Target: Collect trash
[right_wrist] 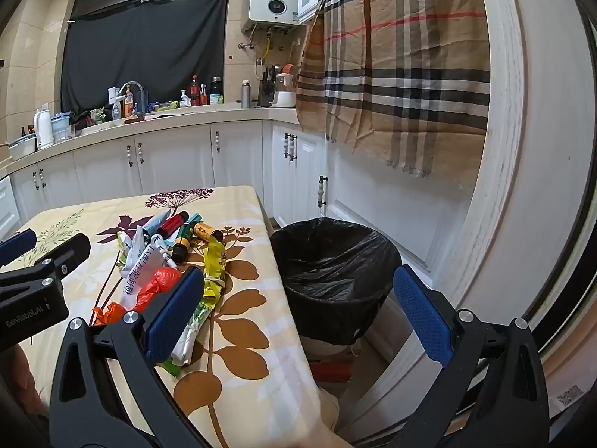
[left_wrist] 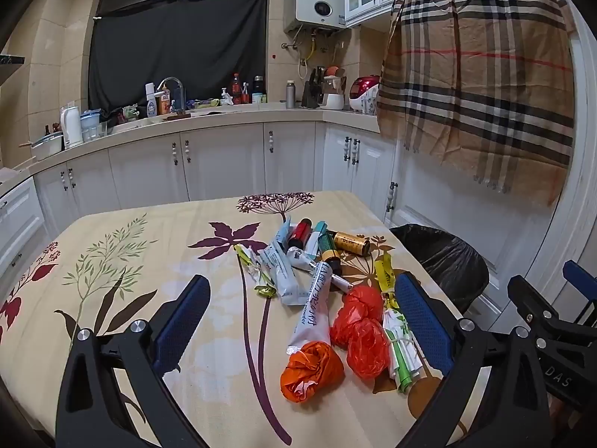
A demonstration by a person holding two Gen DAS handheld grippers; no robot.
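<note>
Left tongs (left_wrist: 298, 321): spread wide, nothing between the blue pads, hovering above the near edge of the litter pile.

Bench (left_wrist: 112, 261): covered by a cream cloth with a leaf print; all the litter lies on its right half.

Litter, left to right in the left wrist view: a crumpled yellow-green wrapper (left_wrist: 257, 272); grey-white sachets (left_wrist: 280, 276); a long white packet (left_wrist: 317, 306) with print; a small white tube (left_wrist: 341, 282); a red bottle (left_wrist: 299, 233); a green bottle (left_wrist: 328, 248); a gold bottle (left_wrist: 350, 242); an orange plastic wad (left_wrist: 311, 371) nearest the camera; two red-orange wads (left_wrist: 360, 330); a yellow strip wrapper (left_wrist: 386, 278); a green-and-white bundle (left_wrist: 401, 351).

Bin (right_wrist: 332, 272): black liner, on the floor just beside the bench's right edge, mouth open.

Right tongs (right_wrist: 298, 317): also spread, holding nothing, poised over the bench's right edge with the bin ahead of them.

Step in hand: by appearance the start of a pick, no piece yet gripped. The next move calls for lowering one pair of tongs onto a near piece, likely an orange wad, pinching it, then carrying it rightward over the bin.

Hard to make out: the bin's bottom is dark, so any contents cannot be told. The right tongs' left pad covers part of the pile. Bottle labels are unreadable.
</note>
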